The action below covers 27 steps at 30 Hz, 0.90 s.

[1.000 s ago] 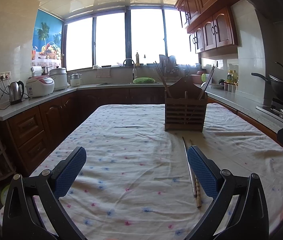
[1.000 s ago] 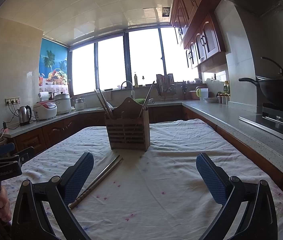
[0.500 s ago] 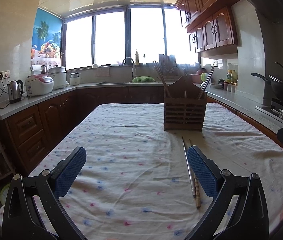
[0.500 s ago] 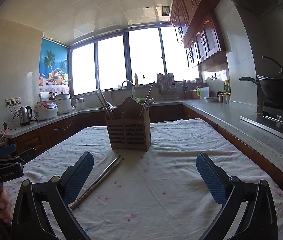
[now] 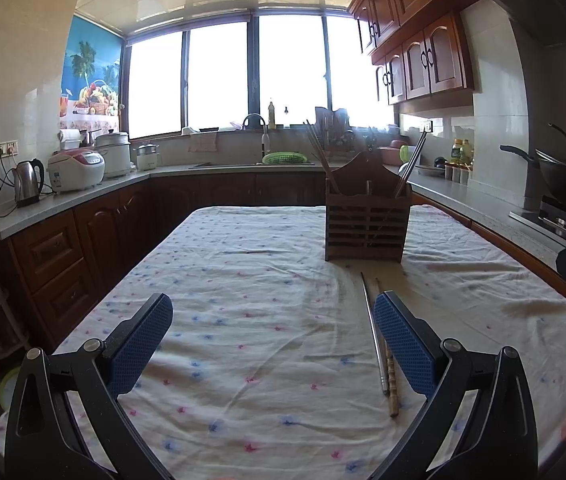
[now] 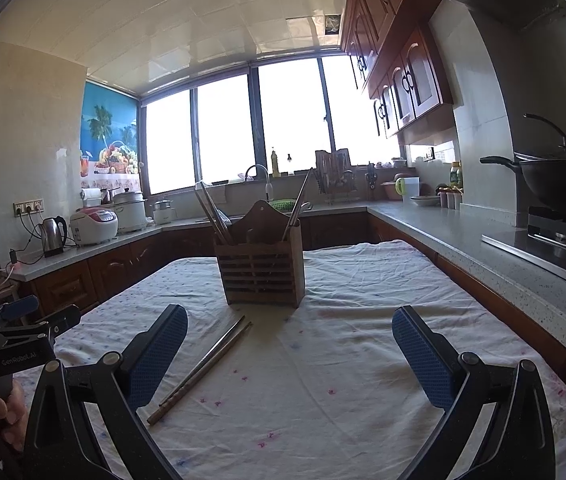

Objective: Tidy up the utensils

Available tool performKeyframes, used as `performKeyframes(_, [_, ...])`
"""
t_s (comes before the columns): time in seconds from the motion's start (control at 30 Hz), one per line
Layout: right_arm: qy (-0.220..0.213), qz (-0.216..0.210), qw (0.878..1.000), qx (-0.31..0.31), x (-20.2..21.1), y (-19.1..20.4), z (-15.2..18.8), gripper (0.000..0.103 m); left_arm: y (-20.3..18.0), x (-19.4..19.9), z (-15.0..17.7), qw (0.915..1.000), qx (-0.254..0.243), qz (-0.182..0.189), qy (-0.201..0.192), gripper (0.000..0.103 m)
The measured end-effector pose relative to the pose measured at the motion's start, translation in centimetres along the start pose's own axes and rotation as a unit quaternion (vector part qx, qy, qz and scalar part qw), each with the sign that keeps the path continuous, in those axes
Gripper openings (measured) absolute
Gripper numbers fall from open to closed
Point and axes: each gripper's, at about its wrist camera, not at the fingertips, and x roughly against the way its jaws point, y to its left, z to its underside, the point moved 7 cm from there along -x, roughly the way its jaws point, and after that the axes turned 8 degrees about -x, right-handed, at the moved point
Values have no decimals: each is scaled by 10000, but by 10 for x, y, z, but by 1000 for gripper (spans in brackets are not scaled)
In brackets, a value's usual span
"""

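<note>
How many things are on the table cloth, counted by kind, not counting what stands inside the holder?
Wooden utensil holder: 1
Metal chopstick lying flat on the cloth: 1
Bamboo chopstick lying flat beside it: 1
Total: 3

The left hand-held gripper (image 5: 273,340), black-framed with blue textured pads, is held low with its jaws spread wide and nothing between them; its fingers (image 5: 141,342) point toward the far side. The right hand-held gripper (image 6: 289,354), of the same build, also stands wide apart and empty, its fingers (image 6: 423,356) pointing far. In the right wrist view, the left hand-held gripper's body shows at the near left edge, with the person's left hand (image 6: 1,416) wrapped around its handle.
</note>
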Motion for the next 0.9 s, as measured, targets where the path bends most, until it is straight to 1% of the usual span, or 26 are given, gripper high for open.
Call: performKeyframes(0.9, [21, 7, 10000, -35, 2, 0, -1, 103, -1, 0, -2, 10000, -3, 16, 0, 103])
